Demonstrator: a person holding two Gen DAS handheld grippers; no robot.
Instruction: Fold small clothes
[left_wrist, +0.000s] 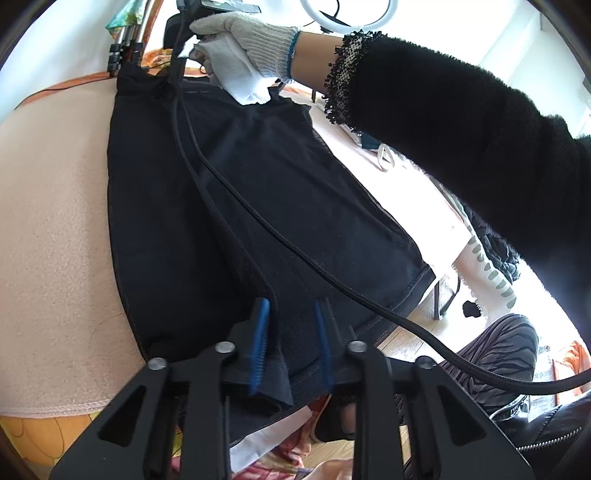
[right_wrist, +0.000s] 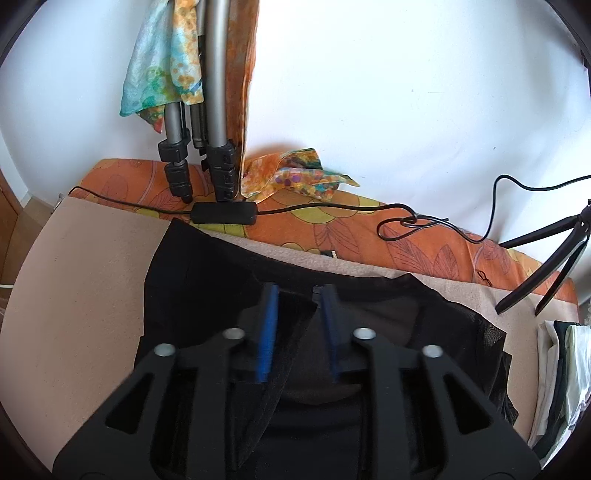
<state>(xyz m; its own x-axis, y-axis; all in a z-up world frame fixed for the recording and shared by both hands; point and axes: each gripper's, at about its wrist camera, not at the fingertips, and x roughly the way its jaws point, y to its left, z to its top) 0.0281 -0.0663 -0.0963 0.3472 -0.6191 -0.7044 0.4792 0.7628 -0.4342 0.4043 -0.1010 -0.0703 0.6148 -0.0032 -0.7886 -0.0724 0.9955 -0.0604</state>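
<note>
A black garment (left_wrist: 229, 206) lies spread on the beige blanket (left_wrist: 55, 221) — both grippers over it. Left gripper (left_wrist: 291, 332) stands parted, fabric between its pads (untouched); right gripper (right_wrist: 299, 317) is likewise spread above the cloth.

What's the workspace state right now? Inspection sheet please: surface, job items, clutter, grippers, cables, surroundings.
Surface: beige blanket laid over an orange floral sheet.
Job's things: black garment spread flat on the blanket.
Clutter: folded pile at the right edge; patterned scarf by the wall.
Grippers: left gripper open, garment's near edge between its blue pads; right gripper open over the far edge, a fold between the pads. Gloved hand visible.
Cables: braided black cable across the garment; thin cord with inline box along the sheet.
Surroundings: white wall, tripod legs, small stand.
</note>
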